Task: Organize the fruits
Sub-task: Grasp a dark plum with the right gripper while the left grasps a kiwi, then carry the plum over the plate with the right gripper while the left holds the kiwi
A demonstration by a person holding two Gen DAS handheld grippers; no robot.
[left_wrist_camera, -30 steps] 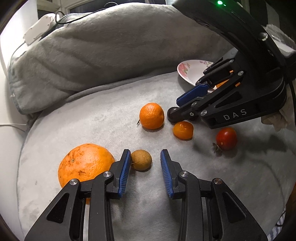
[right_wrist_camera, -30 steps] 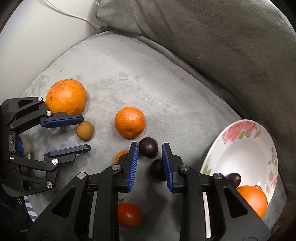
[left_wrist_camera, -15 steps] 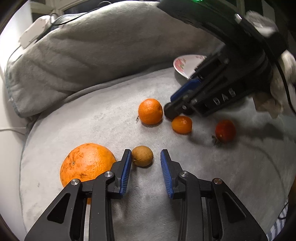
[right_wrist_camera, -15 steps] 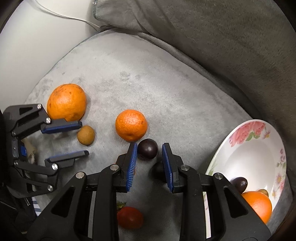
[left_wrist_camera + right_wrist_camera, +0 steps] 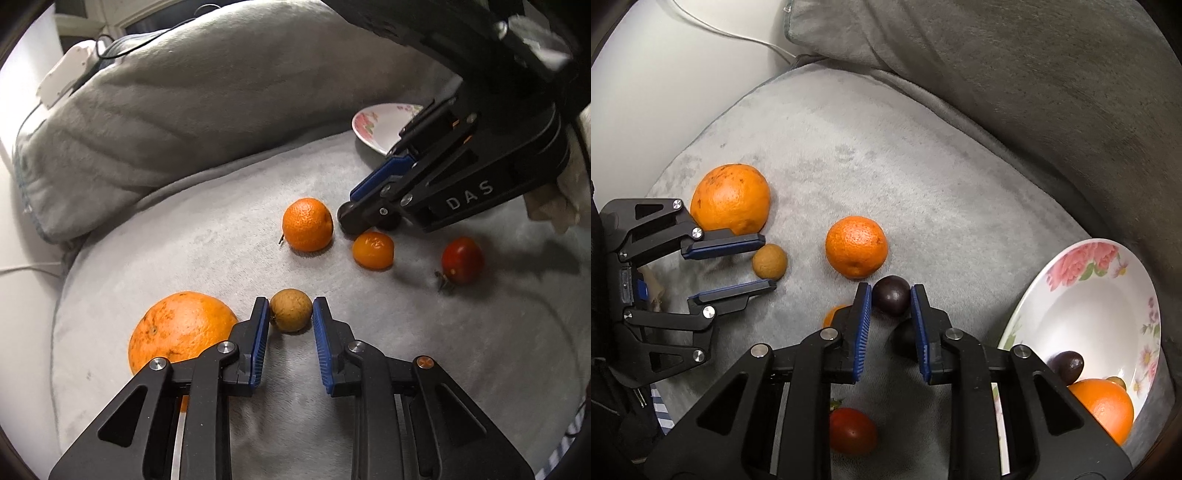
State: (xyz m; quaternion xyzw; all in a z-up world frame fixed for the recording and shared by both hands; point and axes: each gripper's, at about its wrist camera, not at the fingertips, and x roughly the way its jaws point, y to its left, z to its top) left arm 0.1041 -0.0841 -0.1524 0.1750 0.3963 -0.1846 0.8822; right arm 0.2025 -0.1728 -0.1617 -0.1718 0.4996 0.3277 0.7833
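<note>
Left gripper (image 5: 290, 318) just pinched onto small round brown fruit (image 5: 291, 310) at fingertips; right gripper (image 5: 888, 300) likewise onto dark purple round fruit (image 5: 891, 295). Lift straight, gently, toward floral white bowl (image 5: 1089, 317) right of jaws.

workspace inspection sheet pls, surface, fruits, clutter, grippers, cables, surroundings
surface: grey plush cushion, soft and uneven.
job's things: flowered plate at the cushion's right edge holds an orange, a dark fruit and a small piece that can't be identified; loose on the cushion are a large orange, a medium orange, a small orange, a red tomato, a brown round fruit and a dark purple fruit.
clutter: nothing seen.
grippers: left gripper shut on the brown round fruit; right gripper shut on the dark purple fruit; both have just closed.
cables: white cable on the pale surface behind.
surroundings: grey blanket bunched behind; white device on it.
</note>
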